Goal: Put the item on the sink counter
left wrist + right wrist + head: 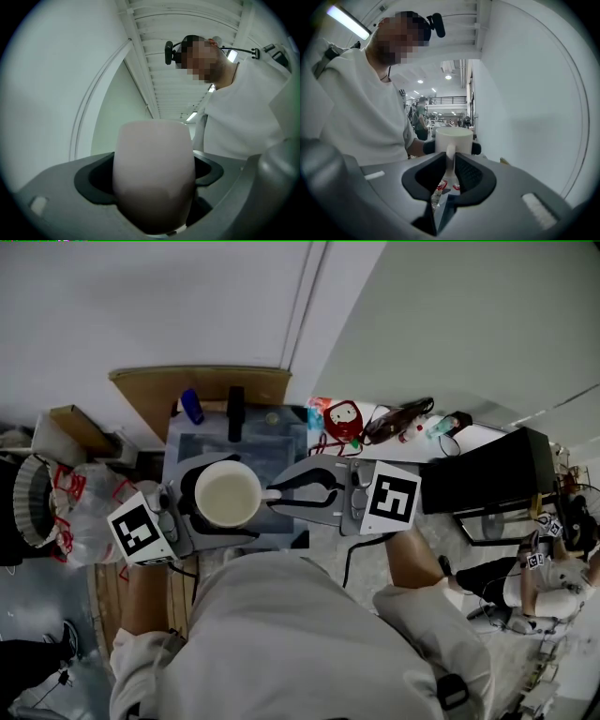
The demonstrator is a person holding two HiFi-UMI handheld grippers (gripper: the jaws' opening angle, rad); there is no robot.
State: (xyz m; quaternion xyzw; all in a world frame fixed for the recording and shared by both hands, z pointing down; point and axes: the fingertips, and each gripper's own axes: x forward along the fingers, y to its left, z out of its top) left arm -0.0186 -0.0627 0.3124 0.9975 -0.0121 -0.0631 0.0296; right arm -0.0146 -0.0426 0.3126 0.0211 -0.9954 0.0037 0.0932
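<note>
— What colour is the round ceramic mug (228,495)?
— Cream-white throughout. The left tongs (153,178) and right tongs (451,161) are grey with black pads (471,176).
— Their cubes?
— White faces, black square markers: left cube (141,531), right cube (392,496).

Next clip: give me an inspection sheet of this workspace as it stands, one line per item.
Surface: grey sink counter, partly hidden by the mug.
Job's things: white mug held upright over the counter, looks empty.
Clutter: blue object and black upright object at the counter's back; red object and bottles to the right; plastic bag at left.
Grippers: left gripper clamps the mug's body; right gripper is closed on its handle.
Cables: black cable below the right gripper.
Surroundings: white wall, cardboard box, black case, second person at the right edge.
</note>
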